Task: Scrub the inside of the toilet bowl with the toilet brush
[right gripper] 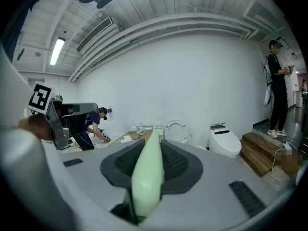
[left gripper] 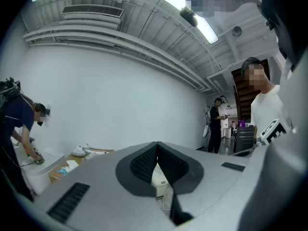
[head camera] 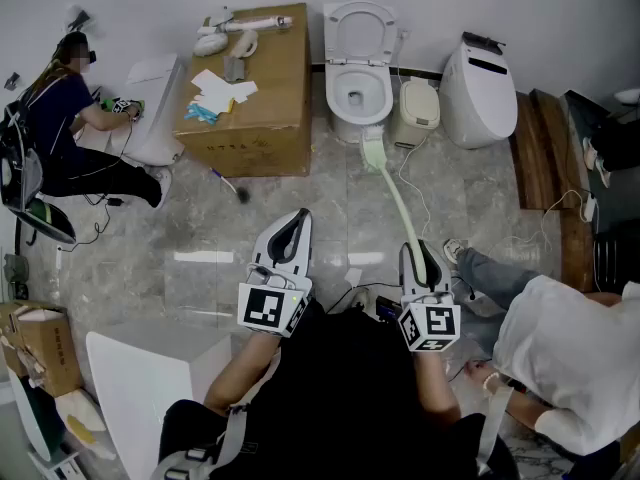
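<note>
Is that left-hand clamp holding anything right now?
No, the left gripper has its jaws closed together with nothing between them, while the toilet brush is held in the right gripper.

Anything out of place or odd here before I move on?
Mostly loose clutter: a small dark-tipped stick lies on the floor beside the cardboard box, and a white cable trails across the floor near the toilet. Nothing looks spilled or broken. The right gripper holds the toilet brush.
</note>
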